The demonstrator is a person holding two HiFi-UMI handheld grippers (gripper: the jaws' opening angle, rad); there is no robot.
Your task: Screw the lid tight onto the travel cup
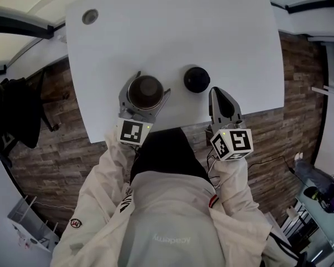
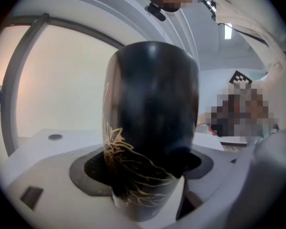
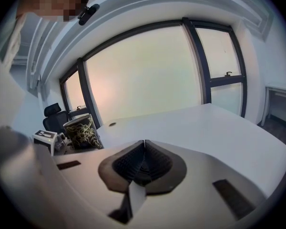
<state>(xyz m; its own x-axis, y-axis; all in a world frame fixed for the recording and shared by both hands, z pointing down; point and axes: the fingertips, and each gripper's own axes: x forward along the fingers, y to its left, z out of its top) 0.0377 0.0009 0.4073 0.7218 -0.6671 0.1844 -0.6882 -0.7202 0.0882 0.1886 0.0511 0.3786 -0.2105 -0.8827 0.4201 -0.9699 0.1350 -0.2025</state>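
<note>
One cup: dark gold-patterned travel cup (image 1: 145,92)
Left gripper (image 1: 151,85): jaws clamp it
Right gripper (image 1: 214,92): jaws closed, empty, near round black lid (image 1: 196,79)

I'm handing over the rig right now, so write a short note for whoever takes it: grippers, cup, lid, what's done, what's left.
Left gripper: closed on the cup, which stands open on the table.
Right gripper: shut, empty, near the table's front edge.
Lid: loose on the table beside the cup, not touching it.
Done: cup steadied.
Left: pick up the lid, set it on the cup, screw it tight.
</note>
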